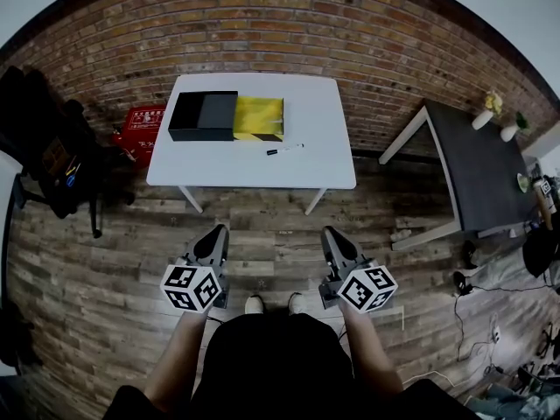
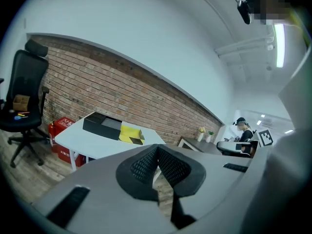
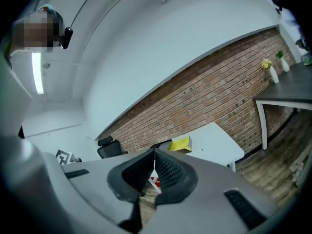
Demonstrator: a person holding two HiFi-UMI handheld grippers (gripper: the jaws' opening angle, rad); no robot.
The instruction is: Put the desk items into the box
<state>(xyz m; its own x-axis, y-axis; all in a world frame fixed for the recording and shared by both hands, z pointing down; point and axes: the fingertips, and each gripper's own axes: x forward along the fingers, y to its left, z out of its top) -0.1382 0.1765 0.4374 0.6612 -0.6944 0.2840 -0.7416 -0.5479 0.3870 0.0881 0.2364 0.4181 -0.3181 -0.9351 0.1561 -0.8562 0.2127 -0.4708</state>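
Box [image 1: 202, 115], black, sits by the far-left corner of the white table [image 1: 324, 160], with a yellow packet [image 1: 259, 117] touching its right side. Left gripper [image 1: 219, 232] and right gripper [image 1: 330, 233], jaws pressed together and empty, hang well short. Approach seems the step in hand, then opening onto the pen [image 1: 285, 149] toward the near edge.

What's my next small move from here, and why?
Probably step forward toward the white table. The left gripper and right gripper are both shut and empty, held close to the body. The pen, the yellow item and the black box sit on the table, apparently out of reach from here.
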